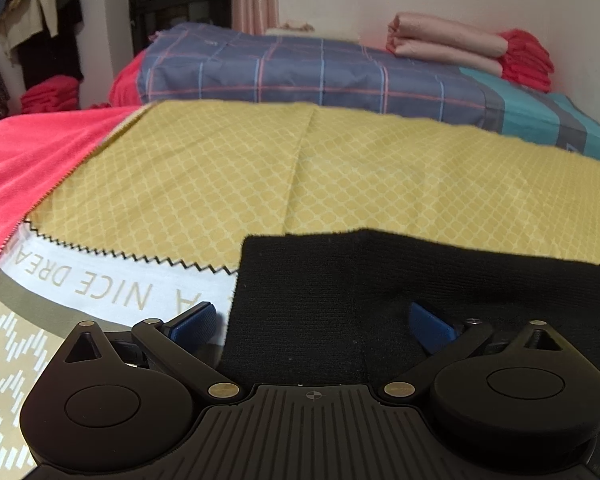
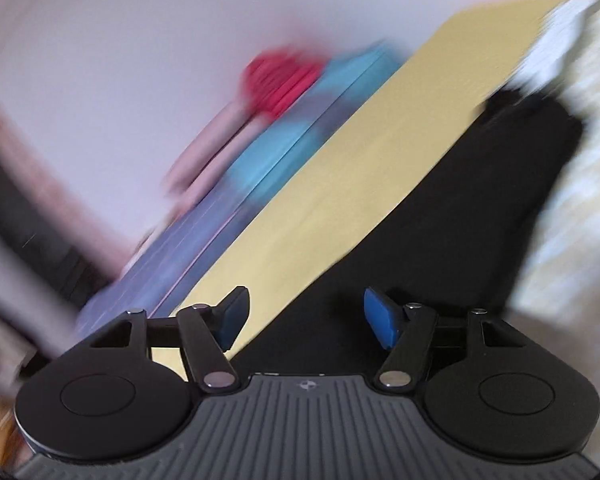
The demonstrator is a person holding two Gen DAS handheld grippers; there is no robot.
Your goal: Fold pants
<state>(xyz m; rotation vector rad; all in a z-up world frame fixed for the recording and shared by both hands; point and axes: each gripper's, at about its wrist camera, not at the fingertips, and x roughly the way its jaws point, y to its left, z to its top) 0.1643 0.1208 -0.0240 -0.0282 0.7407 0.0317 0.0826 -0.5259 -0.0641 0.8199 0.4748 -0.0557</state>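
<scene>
The bed (image 1: pixel 28 168) filled both views, spread with a yellow lattice-print sheet (image 1: pixel 340 176) over a coral blanket, and along its far side lay a large plaid-covered bundle (image 1: pixel 300 72) carrying a stack of folded pink and red cloths (image 1: pixel 460 46). The black pants (image 1: pixel 380 300) lay flat on the yellow sheet at the near edge of the bed, their upper edge straight and one corner squared off just beside the sheet's zigzag hem and its printed white border. The right wrist view was tilted and heavily blurred, yet it showed the same dark cloth (image 2: pixel 440 220) running away in a long band over the yellow. The left gripper (image 1: pixel 322 322) sat low over the pants with its jaws spread wide, one blue pad off the cloth's side edge and the other above the black fabric, gripping nothing. The right gripper (image 2: pixel 306 316) likewise had its jaws spread apart and empty. The fabric looked like a soft, light knit, limp and likely to sag and bunch, not slippery, so pinching through both layers at a corner or along an edge would probably serve best.
</scene>
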